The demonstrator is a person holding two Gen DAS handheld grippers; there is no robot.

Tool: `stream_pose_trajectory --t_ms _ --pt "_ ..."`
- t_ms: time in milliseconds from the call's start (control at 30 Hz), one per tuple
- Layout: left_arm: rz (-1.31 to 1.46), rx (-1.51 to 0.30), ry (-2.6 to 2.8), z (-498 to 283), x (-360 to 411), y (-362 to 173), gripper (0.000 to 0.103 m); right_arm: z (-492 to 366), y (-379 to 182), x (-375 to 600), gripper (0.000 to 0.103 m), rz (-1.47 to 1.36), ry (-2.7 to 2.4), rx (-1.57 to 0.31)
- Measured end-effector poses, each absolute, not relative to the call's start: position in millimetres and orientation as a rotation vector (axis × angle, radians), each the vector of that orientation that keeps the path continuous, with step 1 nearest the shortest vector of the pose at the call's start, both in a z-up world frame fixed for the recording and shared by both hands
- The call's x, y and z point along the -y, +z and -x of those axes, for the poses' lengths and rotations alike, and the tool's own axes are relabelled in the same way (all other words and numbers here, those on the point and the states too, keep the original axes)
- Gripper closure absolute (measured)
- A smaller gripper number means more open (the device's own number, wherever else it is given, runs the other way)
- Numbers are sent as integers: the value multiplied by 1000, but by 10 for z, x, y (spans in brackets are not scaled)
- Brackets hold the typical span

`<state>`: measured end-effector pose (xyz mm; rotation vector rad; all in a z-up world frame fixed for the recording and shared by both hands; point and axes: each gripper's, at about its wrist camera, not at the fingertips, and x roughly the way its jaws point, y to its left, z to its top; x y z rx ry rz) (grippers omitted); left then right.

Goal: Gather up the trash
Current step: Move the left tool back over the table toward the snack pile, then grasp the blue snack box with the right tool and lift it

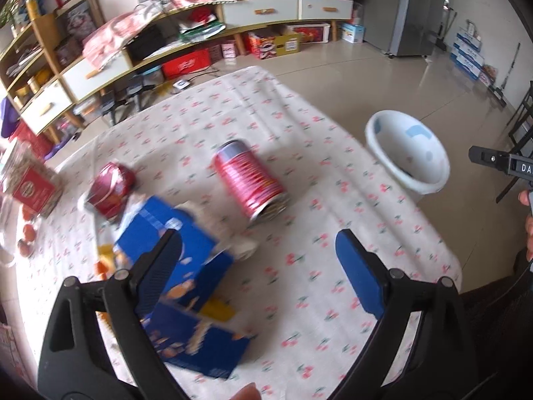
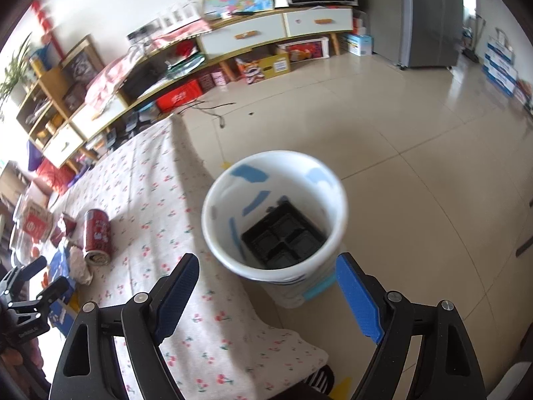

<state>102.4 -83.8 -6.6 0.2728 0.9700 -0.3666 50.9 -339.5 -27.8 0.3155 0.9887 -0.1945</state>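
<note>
A red drink can [image 1: 250, 184] lies on its side on the cherry-print tablecloth [image 1: 333, 300]; it also shows in the right wrist view [image 2: 97, 237]. A blue snack box [image 1: 186, 286] lies under my left gripper [image 1: 260, 266], which is open and empty above the table. A crumpled red wrapper [image 1: 111, 186] and white tissue [image 2: 80, 263] lie nearby. A white bin [image 2: 276, 210] stands on the floor beside the table with a black plastic tray [image 2: 283, 236] inside. My right gripper [image 2: 266, 290] is open and empty, just above the bin's near rim.
A red-labelled box [image 1: 31, 186] and small orange fruits [image 1: 26, 236] sit at the table's left edge. A long low cabinet [image 1: 200, 33] with clutter lines the far wall. A grey fridge [image 2: 429, 16] stands at the back right. Tiled floor [image 2: 416, 166] surrounds the bin.
</note>
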Motion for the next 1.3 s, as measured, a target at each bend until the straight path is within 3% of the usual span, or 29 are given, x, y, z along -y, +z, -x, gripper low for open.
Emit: stream_pose_trajectory --t_ms 633,700,767,833,1000,1100,1167,1300 --pt "79 -1046 -216 -1025 -723 -316 10 -986 -393 2056 17 -126 3 -1041" --pt "130 -1050 -234 -1037 -784 -377 15 -1031 -411 1955 17 -113 12 -1047" --pt "163 -1056 -245 -1080 -808 -426 28 -1069 -425 1864 17 -102 17 -1051" --pt "193 -1040 -249 -1112 -850 -416 36 -1115 -436 1783 17 -94 22 -1055" --pt "232 -1043 -253 -1204 -893 -418 38 -1212 -476 1623 17 -75 42 -1065" --pt "239 -1064 -242 -1266 -890 -488 47 -1265 -508 1514 17 -63 54 -1075" --pt "240 -1077 -219 -1304 -903 -539 65 -1287 -523 1454 17 -60 61 -1079" --pt "304 -1080 -233 -1285 -993 -542 83 -1343 -541 1309 17 -42 85 -1084"
